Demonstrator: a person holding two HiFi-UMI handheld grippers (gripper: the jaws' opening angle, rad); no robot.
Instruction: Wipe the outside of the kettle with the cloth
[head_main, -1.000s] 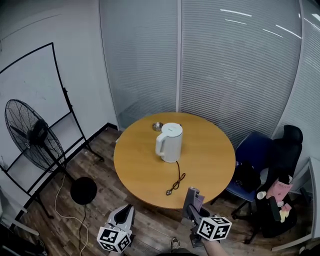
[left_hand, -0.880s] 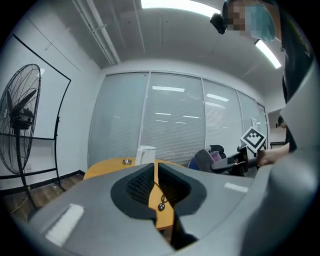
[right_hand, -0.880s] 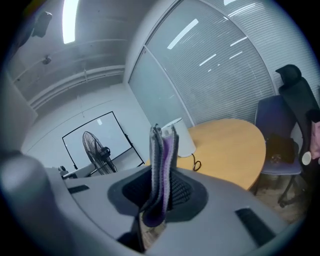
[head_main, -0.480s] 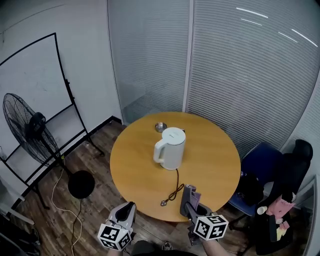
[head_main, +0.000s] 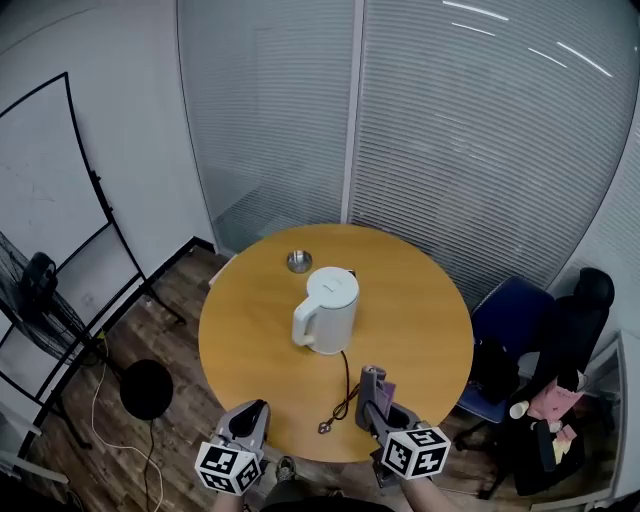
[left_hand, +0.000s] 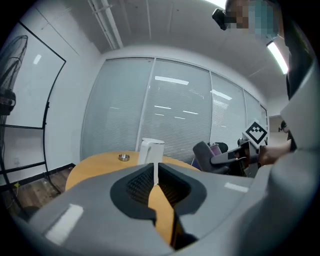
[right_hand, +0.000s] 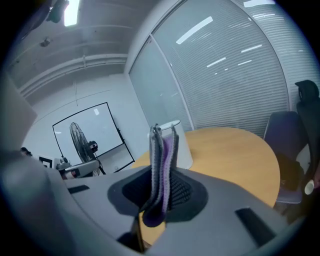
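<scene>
A white kettle with its handle to the left stands upright mid-table on the round wooden table; its dark cord trails to the near edge. The kettle shows straight ahead in the left gripper view, and the kettle sits behind the cloth in the right gripper view. My right gripper is over the near table edge, shut on a folded grey and purple cloth. My left gripper hangs just off the near edge, shut and empty.
A small metal dish lies behind the kettle. A standing fan and a whiteboard frame stand at the left. A blue chair and a black chair with clutter are at the right. Glass walls with blinds close the back.
Both grippers have come closer to the table's near edge; the right one, still gripping the cloth, now reaches over the edge. The kettle has not moved on the table.
</scene>
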